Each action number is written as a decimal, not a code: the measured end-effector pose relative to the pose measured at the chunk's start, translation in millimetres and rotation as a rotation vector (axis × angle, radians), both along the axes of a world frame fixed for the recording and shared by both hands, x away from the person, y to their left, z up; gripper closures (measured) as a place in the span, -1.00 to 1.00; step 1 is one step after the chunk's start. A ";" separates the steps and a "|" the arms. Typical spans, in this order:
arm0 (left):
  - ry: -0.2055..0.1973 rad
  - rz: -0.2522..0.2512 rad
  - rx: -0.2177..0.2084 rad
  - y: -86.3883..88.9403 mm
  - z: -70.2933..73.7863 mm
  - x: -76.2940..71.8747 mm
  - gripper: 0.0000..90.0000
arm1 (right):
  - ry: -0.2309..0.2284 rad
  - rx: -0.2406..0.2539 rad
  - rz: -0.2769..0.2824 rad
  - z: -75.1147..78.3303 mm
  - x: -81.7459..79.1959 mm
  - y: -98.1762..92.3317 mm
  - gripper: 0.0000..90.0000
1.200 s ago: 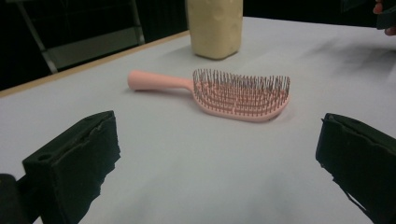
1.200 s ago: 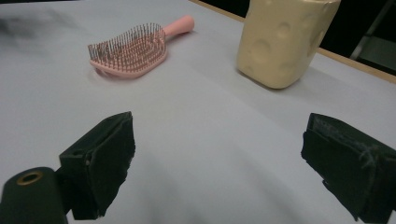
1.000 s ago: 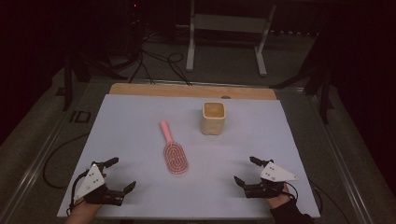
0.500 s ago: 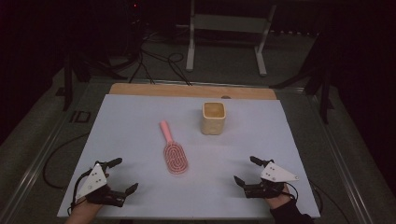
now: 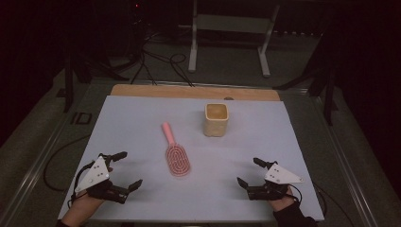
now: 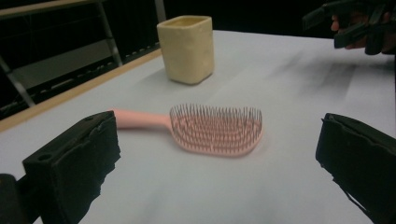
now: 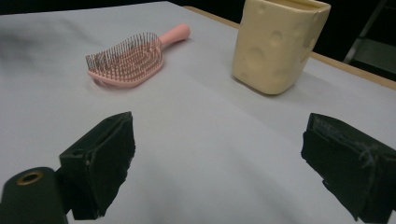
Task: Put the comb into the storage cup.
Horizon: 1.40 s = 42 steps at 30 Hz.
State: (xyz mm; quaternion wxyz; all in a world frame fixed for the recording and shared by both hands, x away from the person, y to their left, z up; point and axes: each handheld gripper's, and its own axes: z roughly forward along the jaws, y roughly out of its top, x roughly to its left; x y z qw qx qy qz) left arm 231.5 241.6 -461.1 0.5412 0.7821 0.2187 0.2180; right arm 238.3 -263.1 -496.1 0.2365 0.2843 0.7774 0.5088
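Nothing has been picked up yet, as far as I can judge: both claws sit at the near edge of the table (image 5: 142,113), and the work looks to be at its very start. My left claw (image 5: 126,169) rests at about 7 o'clock, jaws spread wide and holding nothing. My right claw (image 5: 249,172) sits at about 5 o'clock, likewise spread and empty. The pink hairbrush (image 5: 175,154) lies flat near the middle of the table, bristles up, its handle pointing toward 11 o'clock and its head nearest me. The cream cup (image 5: 216,119) stands upright at about 1 o'clock from the brush, apart from it and, as far as I can tell, empty. I'd guess the brush is meant for the cup; reaching, gripping and lifting all remain.
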 end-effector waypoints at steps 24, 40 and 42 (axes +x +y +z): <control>0.056 -0.043 0.027 -28.5 55.6 52.8 -1.00 | -0.009 0.020 0.005 2.2 0.1 -0.7 -0.79; 0.190 -0.010 0.101 -54.9 51.8 94.2 -1.00 | -0.008 0.023 0.007 2.1 0.4 -0.4 -0.79; 0.187 -0.009 0.111 -58.6 48.7 97.4 -1.00 | -0.009 0.024 0.007 2.7 0.2 -0.3 -0.79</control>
